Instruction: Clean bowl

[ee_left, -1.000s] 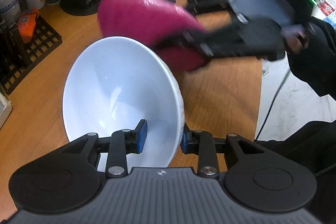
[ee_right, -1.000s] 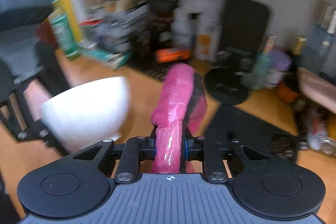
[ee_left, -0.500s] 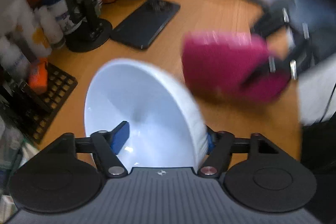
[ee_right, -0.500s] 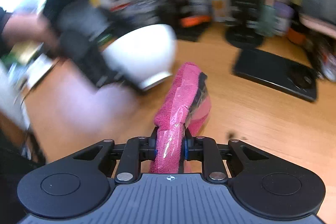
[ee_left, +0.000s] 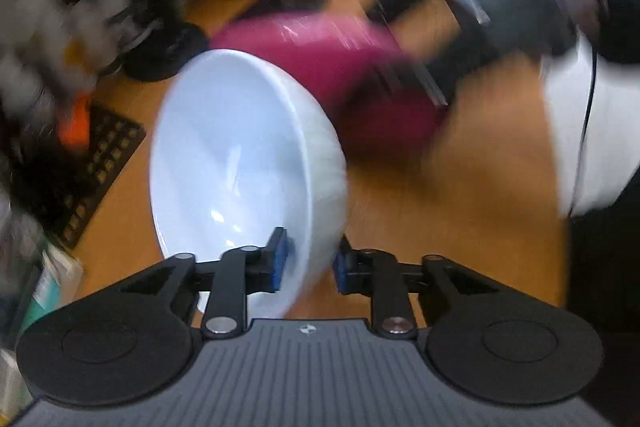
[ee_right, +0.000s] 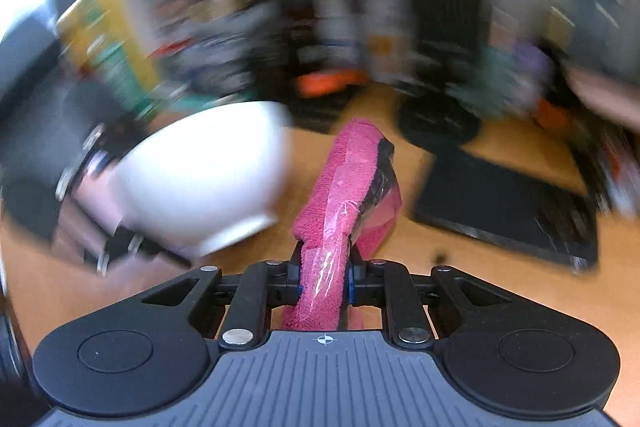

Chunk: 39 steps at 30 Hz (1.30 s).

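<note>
Both views are smearing badly with motion; only the camera-side gripper bodies are staying sharp. Daylight is blowing out white at the top left of the right wrist view. The white bowl (ee_left: 240, 163) is catching small glints inside. Fisheye is bending the edges; clutter along the desk's (ee_right: 460, 287) far edge is unreadable.

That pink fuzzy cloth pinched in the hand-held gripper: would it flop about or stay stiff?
The pink terry cloth, partly wrapped in clear film, stands up past the right hand-held gripper without drooping, so probably folded thick and fairly firm. It likely weighs little and squashes easily.
</note>
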{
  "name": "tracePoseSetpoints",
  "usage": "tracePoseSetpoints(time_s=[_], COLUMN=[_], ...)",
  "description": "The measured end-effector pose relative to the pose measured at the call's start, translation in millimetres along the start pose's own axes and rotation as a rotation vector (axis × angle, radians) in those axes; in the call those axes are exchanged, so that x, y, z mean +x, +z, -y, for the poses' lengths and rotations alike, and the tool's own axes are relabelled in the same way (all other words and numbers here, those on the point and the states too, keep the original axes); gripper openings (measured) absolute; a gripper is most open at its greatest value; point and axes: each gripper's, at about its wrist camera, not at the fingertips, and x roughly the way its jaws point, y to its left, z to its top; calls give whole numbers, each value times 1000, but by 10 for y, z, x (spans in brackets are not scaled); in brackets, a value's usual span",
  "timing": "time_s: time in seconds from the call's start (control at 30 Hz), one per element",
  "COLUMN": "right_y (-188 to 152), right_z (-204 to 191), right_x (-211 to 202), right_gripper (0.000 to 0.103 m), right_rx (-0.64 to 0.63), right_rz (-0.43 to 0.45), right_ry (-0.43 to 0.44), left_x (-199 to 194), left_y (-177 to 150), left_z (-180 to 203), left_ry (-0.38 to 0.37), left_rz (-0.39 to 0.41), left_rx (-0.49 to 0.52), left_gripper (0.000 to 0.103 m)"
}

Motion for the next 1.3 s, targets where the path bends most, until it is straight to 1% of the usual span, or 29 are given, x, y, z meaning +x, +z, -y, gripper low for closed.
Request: tracePoseSetpoints(time_s=[0.07, 0.17, 0.27, 0.33, 0.37, 0.4, 0.43, 0.47, 0.5, 0.53, 0.6, 0.67, 0.73, 0.77, 0.8, 0.87, 0.9, 0.93, 1.0, 1.03, 1.07, 1.1, 1.13, 1.2, 1.23, 1.27, 1.3], right_y=[-41, -183, -215, -131, -42, 92, 181, 216, 297, 335, 360, 340, 226, 166, 93, -146, -240, -295, -395, -420, -456, -507, -521, -574, -578, -585, -579], right_z=[-327, -643, -674, -476, -284, 2, 199, 275, 484, 596, 664, 537, 186, 3, -160, -474, -533, -504, -424, -386, -297, -176, -139, -38, -22, 17, 35], right_x=[-136, -303, -309, -209, -130, -42, 13, 32, 89, 128, 192, 200, 133, 98, 60, -21, -43, -56, -81, -94, -120, -161, -164, -185, -187, -183, -187], right_gripper=[19, 19, 19, 19, 19, 19, 19, 19, 19, 19, 19, 19, 19, 20, 21, 21, 21, 21, 20, 20, 20, 21, 21, 21, 21, 21, 21], right_rx=[-232, -414, -415, -342, -267, -154, -76, -50, 32, 85, 123, 61, -108, -196, -268, -365, -330, -254, -96, -40, 73, 217, 255, 364, 384, 416, 418], right_rz=[-27, -79, -111, -99, -81, -45, -25, -18, 7, 16, 15, 6, -9, -16, -28, -87, -103, -99, -85, -75, -53, -11, 1, 43, 50, 58, 59], right_ry=[104, 193, 185, 110, 51, -27, -78, -98, -146, -165, -169, -112, -26, 18, 44, 80, 89, 89, 86, 81, 68, 44, 38, 20, 17, 17, 15], left_x=[-51, -89, -71, -31, -11, 2, 18, 37, 50, 59, 73, 71, 71, 77, 90, 131, 163, 191, 308, 351, 388, 403, 397, 395, 402, 405, 404], left_y=[24, 52, 39, 33, 25, 8, -5, -13, -23, -33, -52, -61, -65, -65, -66, -79, -94, -111, -203, -243, -309, -371, -410, -492, -500, -496, -489], left_z=[-87, -177, -169, -142, -134, -127, -128, -135, -136, -135, -132, -141, -149, -146, -132, -72, -22, 27, 204, 269, 372, 465, 508, 588, 594, 574, 540], left_ry=[-29, -51, -71, -83, -86, -85, -85, -85, -85, -85, -84, -85, -80, -70, -49, 5, 37, 63, 139, 167, 226, 280, 302, 371, 393, 395, 390], left_rz=[4, 13, 2, -18, -28, -37, -44, -51, -58, -62, -65, -62, -57, -53, -49, -47, -45, -42, -50, -59, -48, -13, 16, 66, 71, 67, 60], left_rx=[-45, -87, -88, -77, -73, -67, -65, -66, -67, -67, -70, -77, -82, -80, -71, -36, -13, 5, 86, 127, 212, 311, 373, 549, 594, 629, 674], left_gripper=[20, 18, 19, 21, 22, 22, 24, 26, 27, 28, 29, 30, 34, 39, 43, 57, 59, 61, 70, 86, 103, 103, 103, 103, 103, 103, 103])
